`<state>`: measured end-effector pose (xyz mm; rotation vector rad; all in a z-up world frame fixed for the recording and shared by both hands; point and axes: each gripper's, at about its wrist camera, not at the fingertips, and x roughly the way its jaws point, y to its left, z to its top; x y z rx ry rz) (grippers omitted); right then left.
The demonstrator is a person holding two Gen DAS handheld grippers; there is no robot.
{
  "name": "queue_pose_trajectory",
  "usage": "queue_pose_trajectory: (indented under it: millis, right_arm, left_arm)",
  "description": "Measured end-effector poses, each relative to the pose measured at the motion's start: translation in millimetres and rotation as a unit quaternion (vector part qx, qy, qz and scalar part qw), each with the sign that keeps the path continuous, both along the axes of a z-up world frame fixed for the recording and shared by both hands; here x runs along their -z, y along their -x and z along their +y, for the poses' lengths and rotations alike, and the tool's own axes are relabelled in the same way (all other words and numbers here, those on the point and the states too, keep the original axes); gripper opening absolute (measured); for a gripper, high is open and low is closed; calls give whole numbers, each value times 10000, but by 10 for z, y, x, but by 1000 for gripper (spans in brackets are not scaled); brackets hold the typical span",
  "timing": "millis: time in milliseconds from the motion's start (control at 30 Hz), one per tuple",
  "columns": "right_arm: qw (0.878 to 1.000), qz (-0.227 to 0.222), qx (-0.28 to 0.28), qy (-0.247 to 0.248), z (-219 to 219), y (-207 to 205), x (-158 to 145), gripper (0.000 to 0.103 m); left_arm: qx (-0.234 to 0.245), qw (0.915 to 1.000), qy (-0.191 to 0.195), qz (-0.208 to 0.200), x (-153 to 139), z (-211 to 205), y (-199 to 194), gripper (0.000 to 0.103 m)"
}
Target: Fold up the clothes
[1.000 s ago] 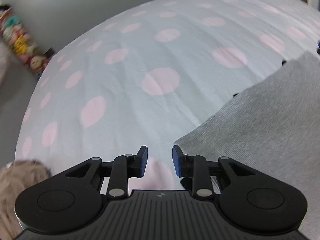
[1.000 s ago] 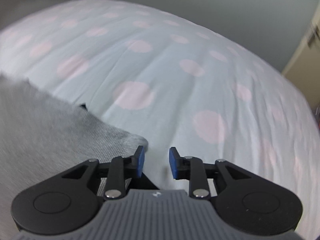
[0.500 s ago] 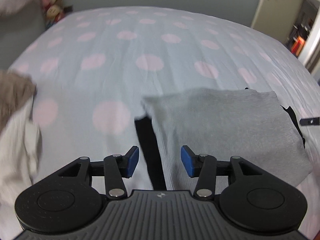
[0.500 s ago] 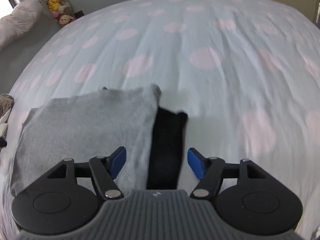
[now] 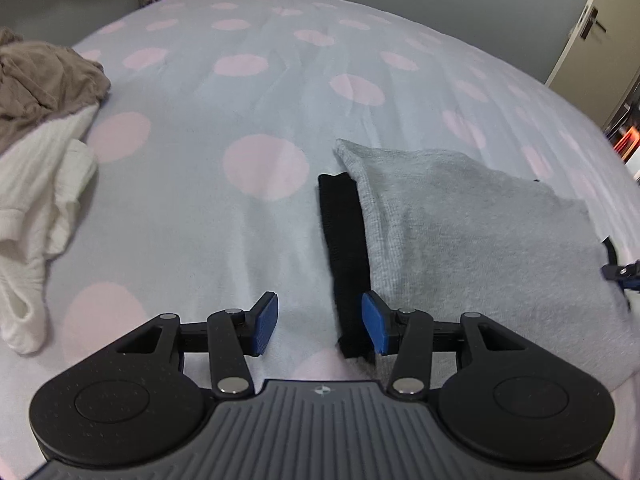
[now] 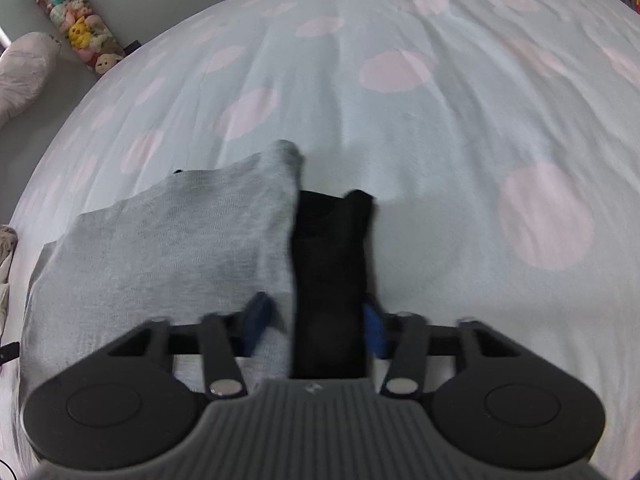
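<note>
A folded grey garment lies on the dotted bed sheet, with a black garment showing along its edge. My left gripper is open, its right pad close to the black strip's near end. In the right wrist view the grey garment lies left and the black garment runs between my open right gripper's pads. The other gripper's tip shows at the grey garment's far right edge.
A crumpled white garment and a brown one lie at the left of the bed. Stuffed toys stand by the wall. A door is at the right.
Both grippers pulled back from close to the sheet and turned toward the folded stack. Both opened wider, and the right one now straddles the black garment.
</note>
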<state>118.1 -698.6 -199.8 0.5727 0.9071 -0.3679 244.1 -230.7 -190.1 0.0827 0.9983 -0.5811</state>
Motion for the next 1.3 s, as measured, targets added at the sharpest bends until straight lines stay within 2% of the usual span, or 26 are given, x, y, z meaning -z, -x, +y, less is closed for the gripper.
queue_pose_trajectory:
  millis: [33, 67, 167, 433, 633, 800, 1000, 1300]
  right_arm:
    - [10000, 9, -16, 41, 29, -29, -7, 27]
    - [10000, 19, -32, 82, 57, -57, -14, 18]
    - [9995, 118, -46, 272, 135, -107, -97, 16]
    - [9986, 7, -214, 473, 444, -219, -645, 15]
    - [9980, -82, -402, 484, 872, -467, -1080, 14]
    - [9963, -218, -659, 508, 1308, -720, -1302, 14]
    - [9935, -223, -1030, 429, 1830, -1115, -1337, 14]
    - [9850, -40, -1719, 169, 2555, -1684, -1003, 14]
  left_arm:
    - [12, 10000, -9, -2, 9, -7, -10, 44]
    - [35, 10000, -23, -12, 10, -16, -13, 44]
    - [99, 9999, -20, -55, -12, -28, -22, 44]
    - [152, 9995, 256, -94, -106, 30, -50, 44]
    - [285, 9990, 324, -129, -168, 44, -36, 44]
    - [300, 9976, 621, -92, -204, 116, -56, 44]
    - [322, 9960, 837, -2, -199, 176, -104, 44]
    - [212, 9945, 1017, 147, -158, 246, -204, 44]
